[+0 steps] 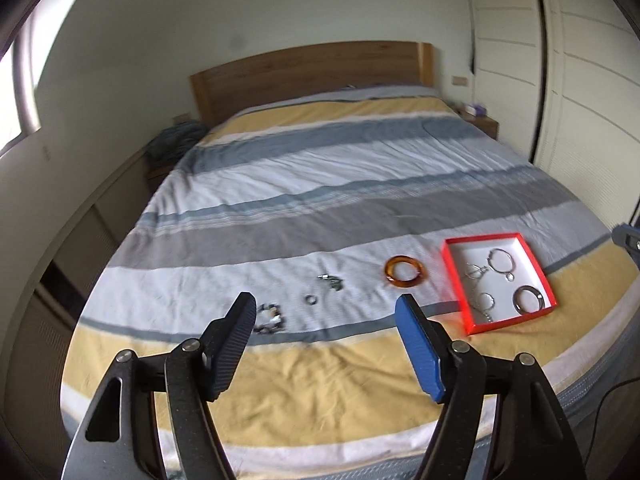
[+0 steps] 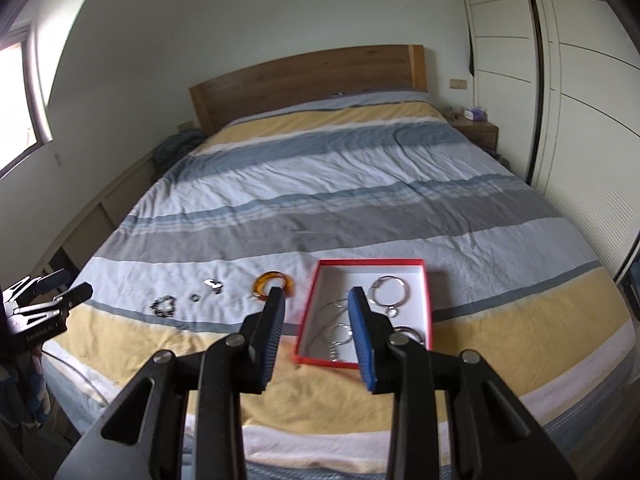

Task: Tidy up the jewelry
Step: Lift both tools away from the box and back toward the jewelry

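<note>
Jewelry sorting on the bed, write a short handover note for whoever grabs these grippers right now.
Left gripper: open, holding nothing.
Right gripper: part open, holding nothing.
Both are raised above the bed.
Red box: already holds a silver bangle, a dark ring and some hoop pieces.
Left to box, lying on the cover: amber bangle, small ring, dark bead bracelet, small metal piece.

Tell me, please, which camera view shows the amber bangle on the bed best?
The left wrist view: the whole amber bangle lies unobstructed on the bedspread, left of the red box. In the right wrist view, the right gripper's black fingertip covers part of the bangle's near edge.
</note>
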`<state>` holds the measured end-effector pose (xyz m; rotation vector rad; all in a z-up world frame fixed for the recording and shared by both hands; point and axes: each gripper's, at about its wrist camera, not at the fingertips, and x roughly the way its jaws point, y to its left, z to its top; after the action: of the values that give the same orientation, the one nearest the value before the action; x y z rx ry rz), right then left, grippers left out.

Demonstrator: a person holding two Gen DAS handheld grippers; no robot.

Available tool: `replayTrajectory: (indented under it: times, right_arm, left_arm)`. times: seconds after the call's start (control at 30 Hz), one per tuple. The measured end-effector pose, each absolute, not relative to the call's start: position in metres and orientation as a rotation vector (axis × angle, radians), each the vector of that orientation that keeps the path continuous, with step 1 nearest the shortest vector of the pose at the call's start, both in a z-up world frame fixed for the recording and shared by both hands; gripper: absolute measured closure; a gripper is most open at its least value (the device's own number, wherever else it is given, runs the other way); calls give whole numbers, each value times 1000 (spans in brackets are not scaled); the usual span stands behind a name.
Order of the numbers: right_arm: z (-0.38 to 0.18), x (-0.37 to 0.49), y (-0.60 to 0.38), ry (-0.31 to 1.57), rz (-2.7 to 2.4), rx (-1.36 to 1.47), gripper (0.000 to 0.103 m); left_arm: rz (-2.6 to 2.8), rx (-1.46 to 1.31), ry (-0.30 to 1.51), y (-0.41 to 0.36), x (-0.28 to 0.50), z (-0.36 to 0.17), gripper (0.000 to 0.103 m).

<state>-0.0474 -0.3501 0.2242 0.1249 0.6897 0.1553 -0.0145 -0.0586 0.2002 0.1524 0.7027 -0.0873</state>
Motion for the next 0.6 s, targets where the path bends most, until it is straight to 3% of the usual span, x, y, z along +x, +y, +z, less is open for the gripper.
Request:
replayTrajectory:
  times: [0.6]
  right_arm:
    - [211, -78, -287, 711, 280, 60, 72]
  left_arm:
    - [-11, 32, 697, 16, -55, 180, 28]
